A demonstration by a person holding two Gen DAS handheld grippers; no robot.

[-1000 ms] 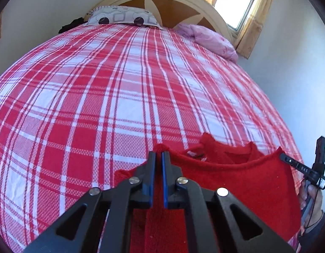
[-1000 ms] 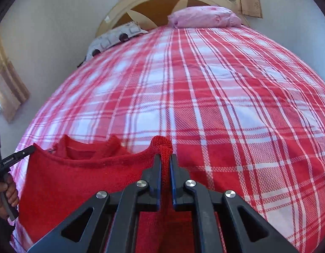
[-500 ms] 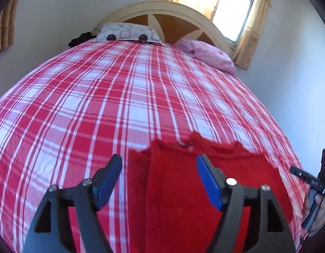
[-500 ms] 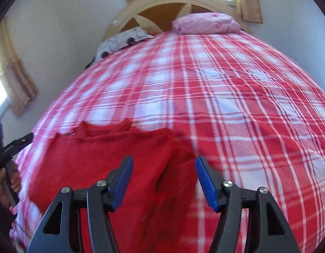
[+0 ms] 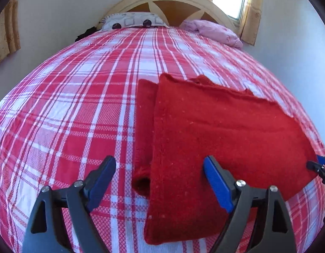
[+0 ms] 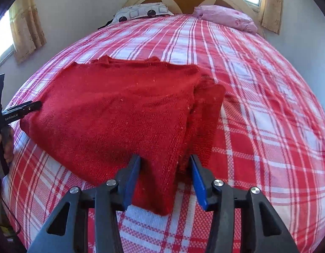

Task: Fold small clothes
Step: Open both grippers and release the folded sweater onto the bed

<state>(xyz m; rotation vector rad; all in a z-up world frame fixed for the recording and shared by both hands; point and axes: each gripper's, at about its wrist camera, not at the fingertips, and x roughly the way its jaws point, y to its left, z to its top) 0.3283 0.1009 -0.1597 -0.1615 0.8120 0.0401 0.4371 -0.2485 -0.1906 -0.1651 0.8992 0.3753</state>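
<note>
"GenRobot.AI" printed on left gripper [image 6: 25,110]. Both grippers spread wide, empty; right gripper [image 6: 165,177] straddles folded red sweater [image 6: 120,109] corner on bed [image 6: 257,88].

left gripper [image 5: 159,181]: released, jaws now wide | right gripper [image 6: 165,178]: released, jaws apart | red sweater [image 5: 215,139]: dropped, now lying folded on bed
</note>
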